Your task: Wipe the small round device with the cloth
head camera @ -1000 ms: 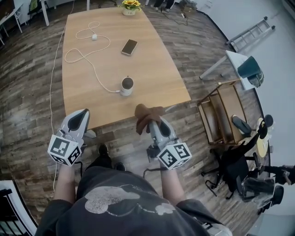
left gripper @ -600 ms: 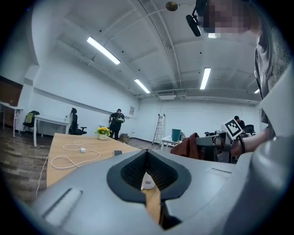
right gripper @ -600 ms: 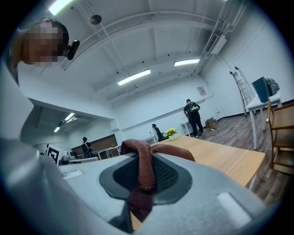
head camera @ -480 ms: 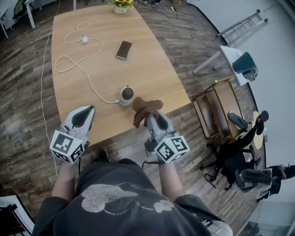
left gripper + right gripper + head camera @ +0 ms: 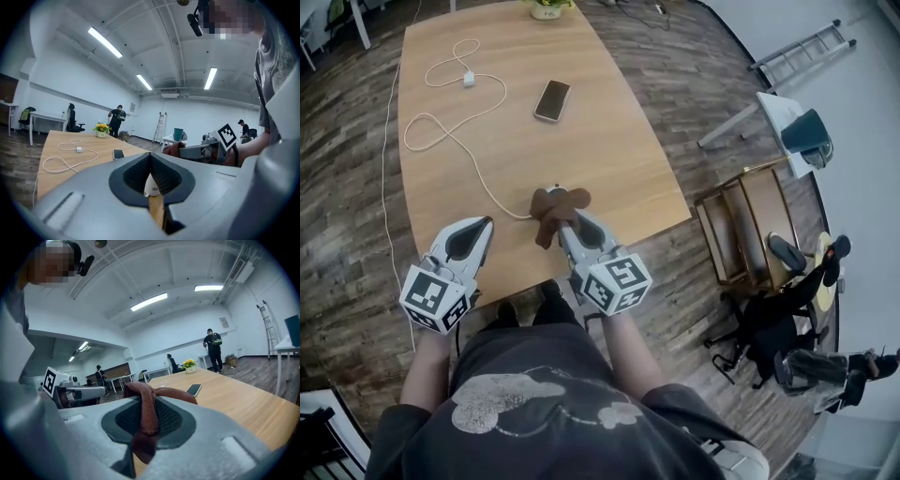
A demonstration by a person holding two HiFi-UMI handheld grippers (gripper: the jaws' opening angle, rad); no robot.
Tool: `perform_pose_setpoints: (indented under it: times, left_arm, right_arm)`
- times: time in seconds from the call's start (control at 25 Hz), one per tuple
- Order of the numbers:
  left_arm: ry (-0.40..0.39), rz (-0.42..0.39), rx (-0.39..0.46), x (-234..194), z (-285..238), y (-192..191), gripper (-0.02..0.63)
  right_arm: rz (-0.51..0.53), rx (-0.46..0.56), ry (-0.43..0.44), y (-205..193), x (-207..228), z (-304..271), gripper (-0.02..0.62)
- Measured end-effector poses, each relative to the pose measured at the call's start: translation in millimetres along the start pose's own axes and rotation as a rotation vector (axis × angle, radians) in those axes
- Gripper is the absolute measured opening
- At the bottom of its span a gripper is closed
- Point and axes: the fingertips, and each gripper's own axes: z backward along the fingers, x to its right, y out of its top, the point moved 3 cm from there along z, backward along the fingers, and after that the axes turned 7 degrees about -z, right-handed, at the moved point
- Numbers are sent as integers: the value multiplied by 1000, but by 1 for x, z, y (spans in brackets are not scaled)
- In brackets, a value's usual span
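Left gripper (image 5: 472, 228): jaws together at the tips, nothing pinched, marker cube up, forearm straight out behind it. Right gripper (image 5: 567, 225): just to the right of the left one and reaching a bit further forward, angled inward, jaws clamped on the cloth (image 5: 551, 206), which bunches over the tips with a tail hanging below them.

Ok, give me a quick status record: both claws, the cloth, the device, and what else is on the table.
left claw: shut, nothing gripped, at the near edge of the table
right claw: shut on cloth, over the table
cloth: brown, bunched, draped over the right claw's tips
device: hidden behind the cloth in head view, where the white cable runs to
also on table: phone, flower pot at the far end
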Motion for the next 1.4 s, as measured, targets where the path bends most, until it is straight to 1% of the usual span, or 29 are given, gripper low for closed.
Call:
perform_pose_setpoints:
  times: [0.08,0.2,0.28,0.56,0.76,0.96,1.04,1.08,1.24,1.32,1.4]
  left_arm:
    - [30,11,-3,0,-4,-2,18]
    - [58,24,-15,3,-14,-3,18]
    - [72,28,-20,4,-21,-4,18]
    - [117,18,-30,5,-37,-1,18]
    - [164,15,-30,-4,-38,0,18]
    - [193,33,-24,-9,-39,-2,18]
    - [196,39,-21,-8,-38,-2,18]
    - [197,41,-19,-8,-37,-2,18]
    - [204,50,-16,-7,-33,-3,18]
    - [200,58,-22,-6,-32,-6,18]
    - [191,68,-27,-3,-33,-11,18]
  right_arm:
    - [5,-41,10,-4,7,-10,54]
    - [32,-104,1,-8,25,-20,54]
    - [26,-126,2,-8,39,-25,54]
    - [-75,-125,-47,-2,94,-28,54]
    - [-73,-152,-106,-5,128,-26,54]
    - [-86,-170,-129,-7,145,-22,54]
    - [-77,-163,-102,-2,139,-18,54]
    - [-69,-150,-72,2,132,-16,54]
    - [-58,-86,95,13,92,-3,54]
    - [-75,-90,144,6,77,0,54]
    - [-69,-122,158,-10,70,-3,54]
